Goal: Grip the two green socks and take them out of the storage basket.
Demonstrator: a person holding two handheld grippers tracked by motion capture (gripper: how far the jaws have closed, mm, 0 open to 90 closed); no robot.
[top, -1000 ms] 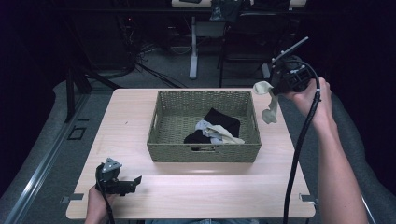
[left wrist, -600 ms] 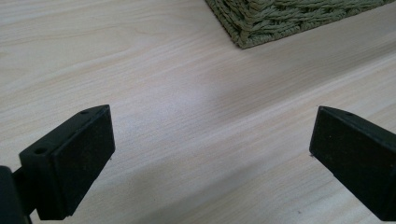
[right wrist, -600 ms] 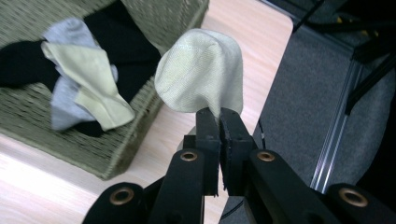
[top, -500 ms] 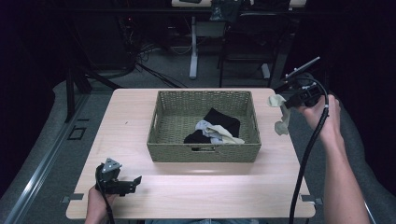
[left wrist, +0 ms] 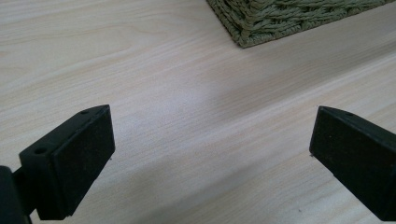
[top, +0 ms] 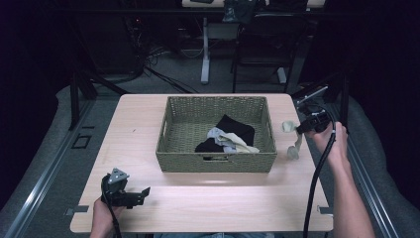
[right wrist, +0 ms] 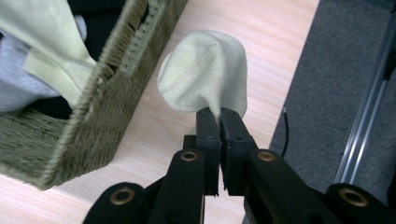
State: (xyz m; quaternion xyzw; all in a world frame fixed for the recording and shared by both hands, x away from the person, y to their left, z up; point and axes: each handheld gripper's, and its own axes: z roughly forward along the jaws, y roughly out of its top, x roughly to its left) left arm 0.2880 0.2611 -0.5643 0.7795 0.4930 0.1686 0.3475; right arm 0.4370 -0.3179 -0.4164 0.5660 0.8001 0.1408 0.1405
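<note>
The right tongs (right wrist: 219, 114) are clenched on a pale sock (right wrist: 205, 72), pinching a fold of its cloth; the sock hangs from them just outside the right wall of the woven basket (top: 216, 161), over the narrow strip of worktop (top: 208, 203) between that wall and the worktop's right edge. Its lower end (top: 293, 151) looks to be at the worktop surface, though contact cannot be told. The left tongs (left wrist: 210, 154) stand released, wide apart over bare wood near the front left corner, well clear of the basket. The broad front strip lies open. Inside the basket lie black, grey and cream garments (top: 229, 139), heaped toward its right front.
</note>
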